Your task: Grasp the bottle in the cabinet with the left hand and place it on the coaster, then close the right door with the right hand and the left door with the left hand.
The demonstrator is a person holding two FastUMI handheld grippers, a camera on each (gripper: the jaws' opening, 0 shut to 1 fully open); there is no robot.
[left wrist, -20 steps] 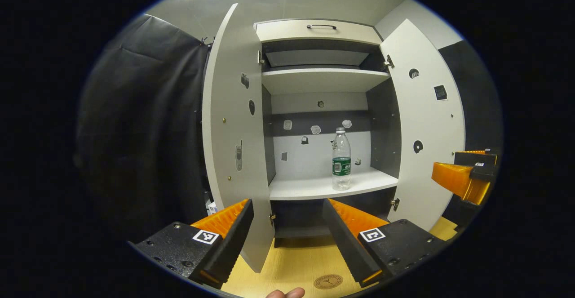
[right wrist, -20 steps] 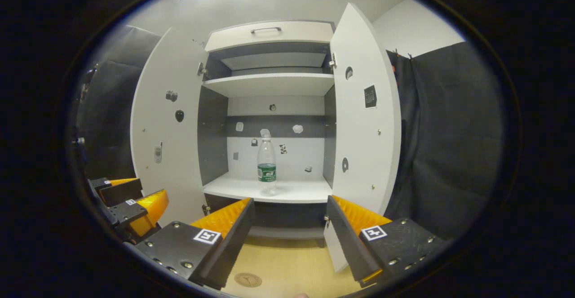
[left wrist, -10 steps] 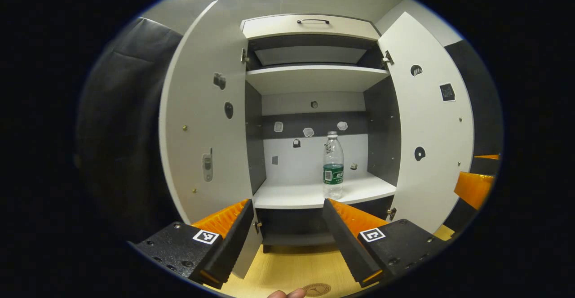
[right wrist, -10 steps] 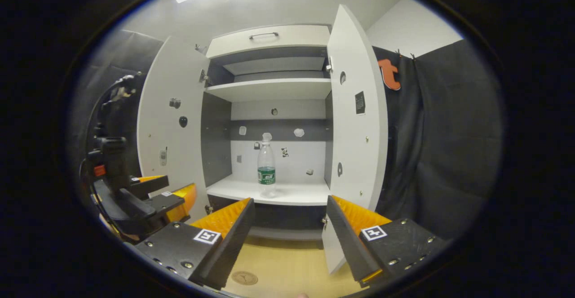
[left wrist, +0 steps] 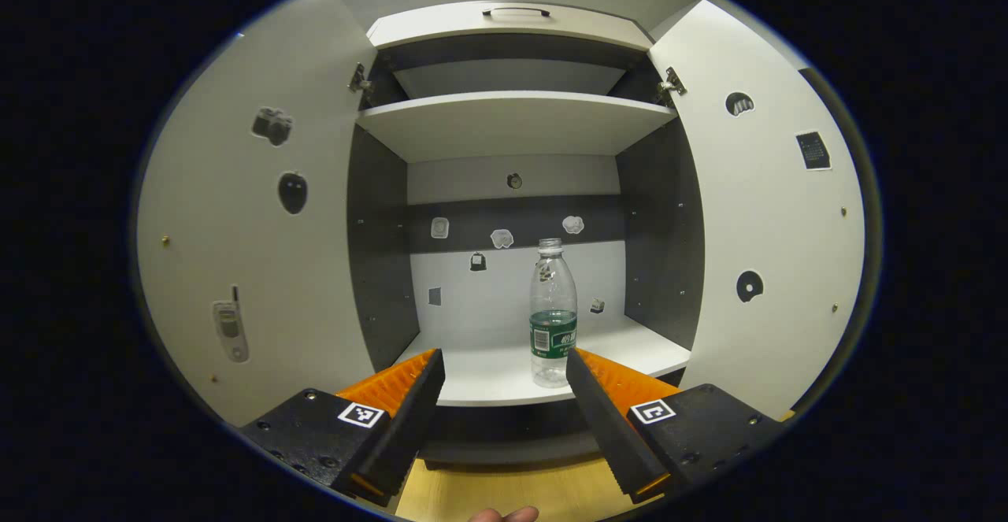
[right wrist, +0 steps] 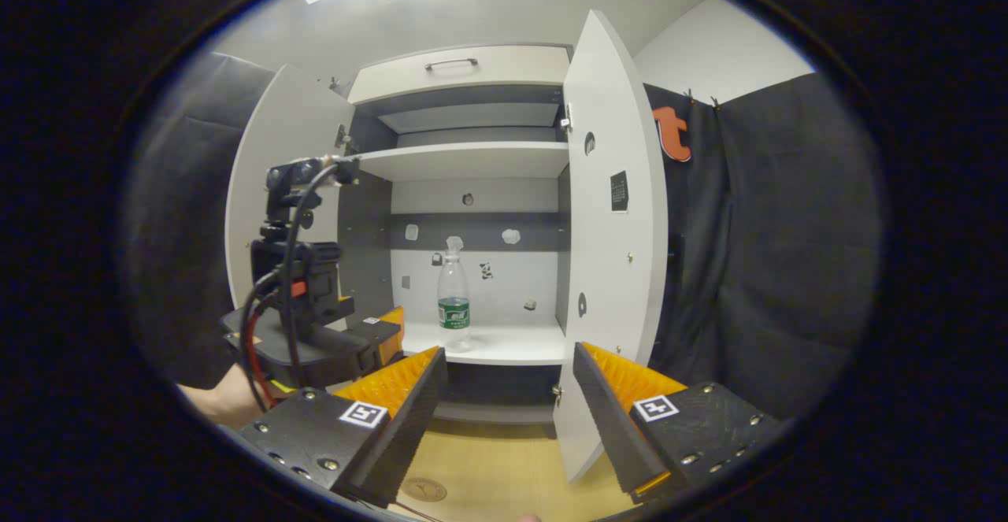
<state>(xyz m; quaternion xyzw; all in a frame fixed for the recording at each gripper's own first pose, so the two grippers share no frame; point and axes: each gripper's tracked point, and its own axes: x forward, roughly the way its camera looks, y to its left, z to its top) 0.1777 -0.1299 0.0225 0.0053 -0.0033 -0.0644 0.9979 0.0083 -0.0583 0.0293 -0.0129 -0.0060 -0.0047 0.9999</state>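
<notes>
A clear plastic bottle [left wrist: 553, 313] with a green label stands upright on the cabinet's lower white shelf [left wrist: 504, 376]. My left gripper [left wrist: 504, 396] is open just short of that shelf's front edge, the bottle a little right of its centre line and farther in. In the right gripper view the bottle [right wrist: 453, 304] stands deeper in, and the left gripper [right wrist: 378, 337] with its cable reaches toward the shelf. My right gripper [right wrist: 508, 400] hangs open farther back, nothing between its fingers. A round coaster [right wrist: 423, 490] lies on the wooden tabletop below it. The left door [left wrist: 260, 223] and right door [left wrist: 772, 215] stand wide open.
An upper shelf [left wrist: 512, 116] and a drawer with a handle [left wrist: 516, 12] sit above the bottle. The right door's edge [right wrist: 606, 270] is close to my right gripper. A hand [right wrist: 224, 400] holds the left gripper. Black cloth [right wrist: 787, 254] hangs on the right.
My left gripper has moved forward toward the cabinet; the shelf and bottle now look larger and nearer. The right gripper drew back slightly, and the left gripper came further into its view.
</notes>
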